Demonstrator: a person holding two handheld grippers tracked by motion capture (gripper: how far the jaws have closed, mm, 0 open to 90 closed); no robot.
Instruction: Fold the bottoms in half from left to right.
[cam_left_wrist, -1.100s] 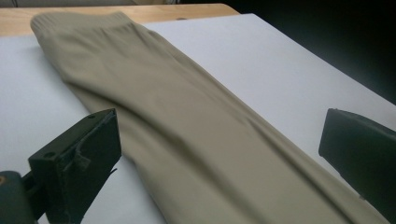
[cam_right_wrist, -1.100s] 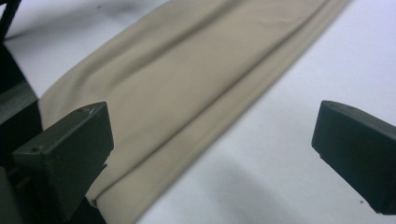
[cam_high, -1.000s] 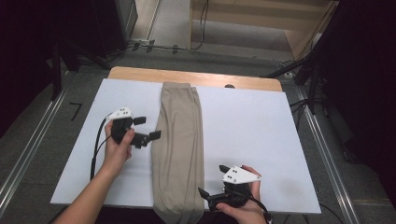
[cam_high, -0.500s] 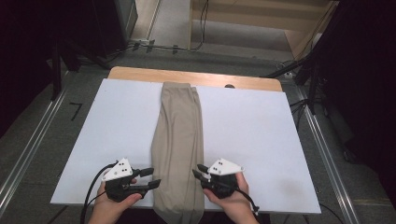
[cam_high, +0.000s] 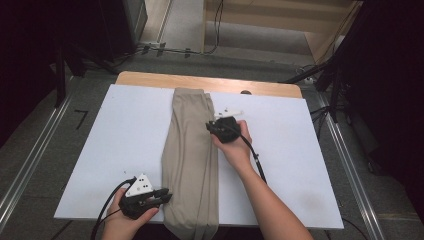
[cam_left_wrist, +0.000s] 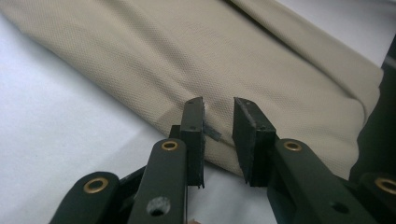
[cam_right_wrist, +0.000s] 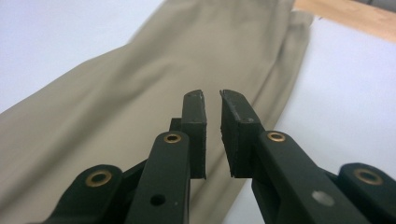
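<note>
Left gripper (cam_high: 161, 196): seen in the high view at the near left edge of the cloth; its jaws have just been closing and now stand a narrow gap apart, with no fabric pressed between the pads (cam_left_wrist: 195, 127), though the hem is touched or nearly touched

Beige garment (cam_high: 192, 160): laid as one long folded strip down the middle of the white counter (cam_high: 120, 135), its near end hanging a little over the front edge, its far end close to the wooden strip (cam_high: 150, 79)

Right gripper (cam_high: 214, 127): held farther up, at the right edge of the garment about a third of the way from the far end; its jaws have just been closing and are nearly together, with nothing seen clamped between them; in the right gripper view the cloth (cam_right_wrist: 140, 93) lies beyond the tips

Risk, near end: a pinch made from here could catch only the top layer, since the folded edge sits below the tips, and the strip would be pulled open

Risk, far end: jaws shut above the cloth would grasp nothing, so a lift could be uneven and the garment dragged askew

Risk, overhang: the near end could be tugged off the counter
</note>
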